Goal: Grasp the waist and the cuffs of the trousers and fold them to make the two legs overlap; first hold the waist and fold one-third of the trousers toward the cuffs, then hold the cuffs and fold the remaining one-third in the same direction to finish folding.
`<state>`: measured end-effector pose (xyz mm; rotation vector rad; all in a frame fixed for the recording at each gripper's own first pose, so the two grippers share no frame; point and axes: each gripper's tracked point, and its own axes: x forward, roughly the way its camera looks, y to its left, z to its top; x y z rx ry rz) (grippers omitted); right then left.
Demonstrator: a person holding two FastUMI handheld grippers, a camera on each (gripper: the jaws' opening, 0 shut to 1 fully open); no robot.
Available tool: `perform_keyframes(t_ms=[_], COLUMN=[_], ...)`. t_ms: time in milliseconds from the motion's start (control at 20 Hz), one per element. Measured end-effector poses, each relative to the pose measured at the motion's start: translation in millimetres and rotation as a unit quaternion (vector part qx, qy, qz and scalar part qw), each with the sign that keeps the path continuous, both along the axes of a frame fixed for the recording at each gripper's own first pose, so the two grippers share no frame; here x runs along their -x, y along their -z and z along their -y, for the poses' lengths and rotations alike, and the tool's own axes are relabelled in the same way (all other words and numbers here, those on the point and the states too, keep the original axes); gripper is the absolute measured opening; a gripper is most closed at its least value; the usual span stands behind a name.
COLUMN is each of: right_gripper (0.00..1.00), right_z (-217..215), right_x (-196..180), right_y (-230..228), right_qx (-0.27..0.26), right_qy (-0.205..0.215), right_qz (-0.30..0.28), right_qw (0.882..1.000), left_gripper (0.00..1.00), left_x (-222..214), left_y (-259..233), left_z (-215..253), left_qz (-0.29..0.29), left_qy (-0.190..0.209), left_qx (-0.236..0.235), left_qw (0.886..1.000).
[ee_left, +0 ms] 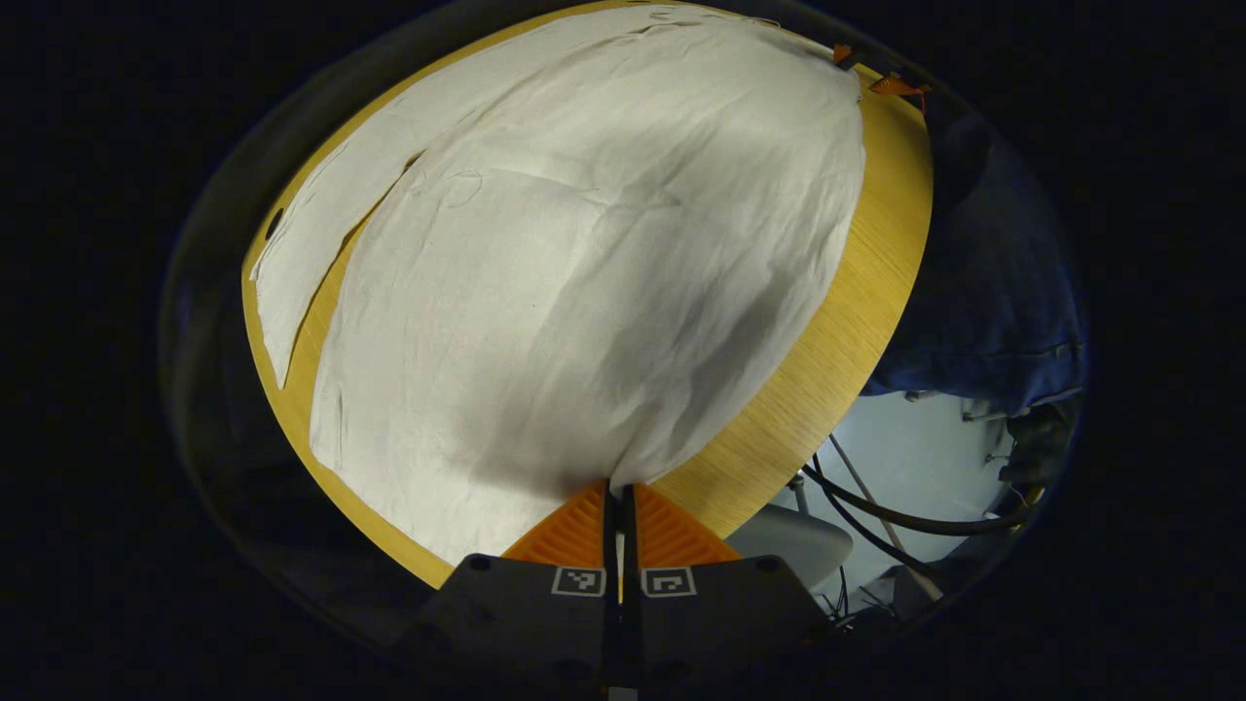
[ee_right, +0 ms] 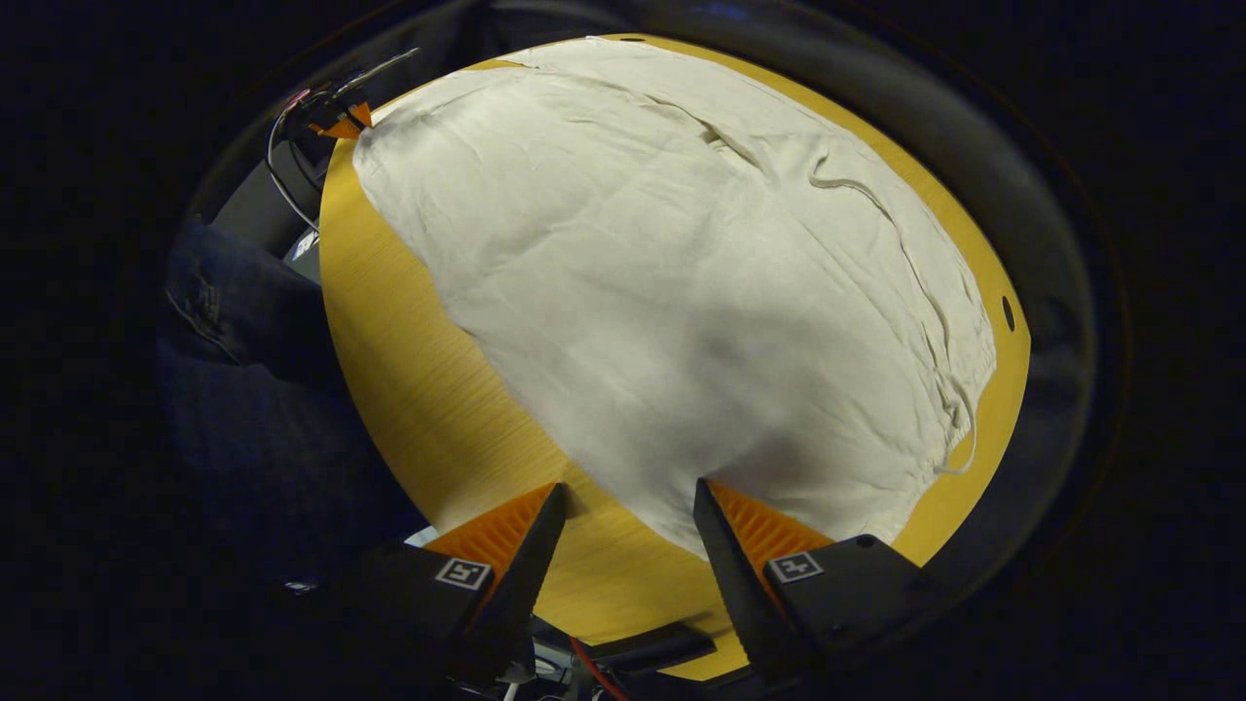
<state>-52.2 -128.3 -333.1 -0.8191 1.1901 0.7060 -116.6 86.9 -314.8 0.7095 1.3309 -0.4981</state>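
White trousers [ee_left: 584, 273] lie spread flat on a round-looking wooden table [ee_left: 837, 350]. In the left gripper view the two legs part at the left, with a strip of table between them. My left gripper [ee_left: 616, 487] is shut, and the near cuff corner of the cloth gathers into its tips. In the right gripper view the waist end of the trousers [ee_right: 701, 292] shows a loose drawstring [ee_right: 934, 389] at the right. My right gripper [ee_right: 631, 501] stands open at the near waist corner, the cloth's edge lying between its fingers. The left gripper [ee_right: 341, 119] shows far off at the other end.
A person in dark blue jeans [ee_left: 983, 292] stands against the table's edge between the two grippers. Beyond that edge are a pale floor [ee_left: 905, 448], black cables [ee_left: 876, 506] and a grey seat [ee_left: 788, 545]. A small hole [ee_right: 1007, 313] pierces the tabletop near the waist.
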Motion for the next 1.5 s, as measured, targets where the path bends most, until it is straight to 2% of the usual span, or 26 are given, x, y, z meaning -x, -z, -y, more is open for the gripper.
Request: perform_keyframes(t_ms=[150, 250, 300, 350, 400, 550, 650, 700, 850, 950, 1100, 1200, 1350, 1500], right_gripper=[0.79, 0.7, 0.5, 0.39, 0.3, 0.14, 0.13, 0.07, 0.07, 0.04, 0.04, 0.04, 0.04, 0.04], right_z=[3.9, 5.3, 6.0, 5.7, 6.5, 9.0, 8.1, 8.9, 10.1, 9.5, 11.3, 10.6, 4.3, -5.9], right_x=[-6.6, -10.3, -12.2, -13.7, -14.6, -15.0, -13.3, -15.0, -14.5, -15.2, -16.4, -16.7, -19.4, -34.3], right_y=[2.0, -0.3, -1.8, -6.6, -2.9, -4.1, -13.5, -5.1, -5.0, -5.8, -7.5, -8.7, -19.8, -45.6], right_qx=[0.007, 0.01, 0.012, 0.014, 0.016, 0.02, 0.022, 0.021, 0.028, 0.026, 0.018, 0.008, -0.02, -0.063], right_qy=[0.01, 0.019, 0.016, 0.012, 0.007, 0.004, 0.008, 0.006, 0.016, 0.024, 0.057, 0.106, 0.162, 0.211], right_qz=[-0.001, 0.001, 0.003, 0.006, 0.009, 0.015, 0.016, 0.019, 0.028, 0.041, 0.072, 0.095, 0.137, 0.186], right_qw=[1.0, 1.0, 1.0, 1.0, 1.0, 1.0, 1.0, 1.0, 0.999, 0.999, 0.996, 0.99, 0.977, 0.958], left_gripper=[0.0, 0.0, 0.0, 0.0, 0.0, 0.0, 0.0, 0.0, 0.0, 0.0, 0.0, 0.0, 0.0, 0.0], left_x=[0.1, -0.5, -0.1, -0.1, -0.1, -0.4, -0.3, -0.3, -0.8, -0.6, -0.9, -4.5, -27.6, -54.0], left_y=[0.1, 0.2, 0.5, 0.7, 0.5, 1.1, 1.1, 0.8, 1.3, 1.1, 0.9, -1.1, -17.3, -41.6], left_z=[0.5, 0.4, 0.7, 0.6, 0.4, 0.6, -0.3, 0.4, 0.5, 0.6, -0.9, -1.0, 0.4, -7.0], left_qz=[-0.002, -0.001, -0.001, -0.003, -0.003, -0.005, -0.007, -0.007, -0.005, 0.0, 0.017, 0.044, 0.122, 0.196], left_qy=[-0.005, -0.01, -0.011, -0.011, -0.011, -0.012, -0.013, -0.014, -0.016, -0.019, -0.037, -0.068, -0.13, -0.22], left_qx=[0.0, 0.002, 0.002, 0.001, 0.001, 0.003, 0.003, 0.004, 0.006, 0.007, 0.004, -0.003, 0.01, 0.041], left_qw=[1.0, 1.0, 1.0, 1.0, 1.0, 1.0, 1.0, 1.0, 1.0, 1.0, 0.999, 0.997, 0.984, 0.955])
